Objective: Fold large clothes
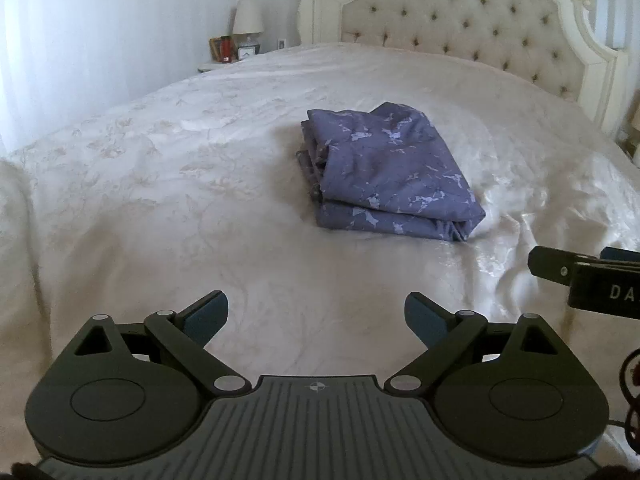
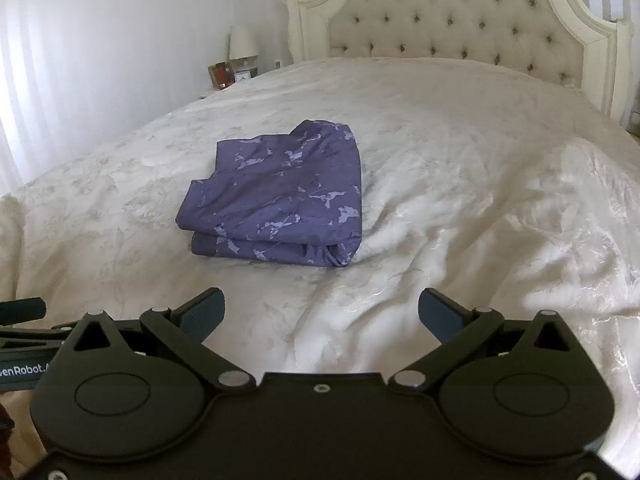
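Nearest the left wrist camera, the left gripper (image 1: 316, 312) is hovering low over the near part of the bed (image 1: 160, 208), its two blue-padded fingers (image 1: 208, 314) spread wide apart with nothing between them. At the right edge of that view a black part of the right gripper (image 1: 576, 270) is showing, beside the left one. In the right wrist view the right gripper (image 2: 320, 310) is likewise standing released, its blue pads (image 2: 440, 316) well apart and gripping nothing, only the cream bedspread (image 2: 460, 200) lying beneath it.

Ahead of both grippers, the folded purple garment (image 1: 390, 172) is resting on the bedspread about the middle of the bed, well apart from either gripper. It is lying as a squarish stacked bundle of several layers, with a pale blotchy print on the dark purple cloth; its layered edges are facing the cameras and the left side. The bedspread is lying smooth on the left and rumpled into creases on the right, near the garment's right corner.

At the far end, a cream tufted headboard (image 1: 460, 12) is standing against the wall. Left of it a nightstand (image 1: 216, 66) is carrying a lamp (image 1: 248, 20) with a pale shade, a small clock (image 1: 245, 53), and some red and brown objects too small to make out.
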Action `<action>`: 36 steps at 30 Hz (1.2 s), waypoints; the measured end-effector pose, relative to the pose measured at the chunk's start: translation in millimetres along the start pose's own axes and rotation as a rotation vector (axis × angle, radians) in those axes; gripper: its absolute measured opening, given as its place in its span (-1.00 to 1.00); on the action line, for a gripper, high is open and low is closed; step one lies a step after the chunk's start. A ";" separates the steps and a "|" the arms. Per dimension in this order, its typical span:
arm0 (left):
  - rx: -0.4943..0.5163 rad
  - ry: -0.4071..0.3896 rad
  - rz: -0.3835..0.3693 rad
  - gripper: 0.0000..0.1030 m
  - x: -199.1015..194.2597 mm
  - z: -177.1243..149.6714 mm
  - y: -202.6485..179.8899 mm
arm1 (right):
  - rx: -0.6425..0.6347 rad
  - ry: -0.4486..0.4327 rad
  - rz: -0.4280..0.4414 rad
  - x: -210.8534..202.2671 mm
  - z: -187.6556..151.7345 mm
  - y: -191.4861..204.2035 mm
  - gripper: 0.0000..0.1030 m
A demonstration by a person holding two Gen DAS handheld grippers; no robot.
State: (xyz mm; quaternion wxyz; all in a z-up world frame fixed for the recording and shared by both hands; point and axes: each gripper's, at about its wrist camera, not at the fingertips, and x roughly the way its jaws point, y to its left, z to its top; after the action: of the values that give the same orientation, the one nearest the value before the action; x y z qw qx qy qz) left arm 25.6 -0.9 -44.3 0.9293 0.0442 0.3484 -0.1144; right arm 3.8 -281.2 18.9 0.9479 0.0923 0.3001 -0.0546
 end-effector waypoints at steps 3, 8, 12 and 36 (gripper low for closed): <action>-0.007 0.009 0.002 0.87 -0.3 -0.5 0.4 | 0.001 0.009 0.014 1.4 -1.0 1.0 0.99; -0.011 0.025 0.004 0.87 1.5 -1.6 2.5 | 0.011 0.024 0.000 2.0 -4.1 3.6 0.99; -0.013 0.028 0.003 0.87 1.4 -1.8 2.8 | 0.011 0.032 -0.017 2.6 -4.9 4.9 0.99; -0.007 0.013 0.001 0.87 -11.3 6.4 -0.1 | 0.104 0.031 -0.010 1.7 -1.6 -10.0 0.99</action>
State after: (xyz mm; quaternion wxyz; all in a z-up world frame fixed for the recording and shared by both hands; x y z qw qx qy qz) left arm 21.4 0.0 -32.0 0.9272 0.0419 0.3549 -0.1124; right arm 2.7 -290.7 15.2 0.9368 0.1408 0.3119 -0.0733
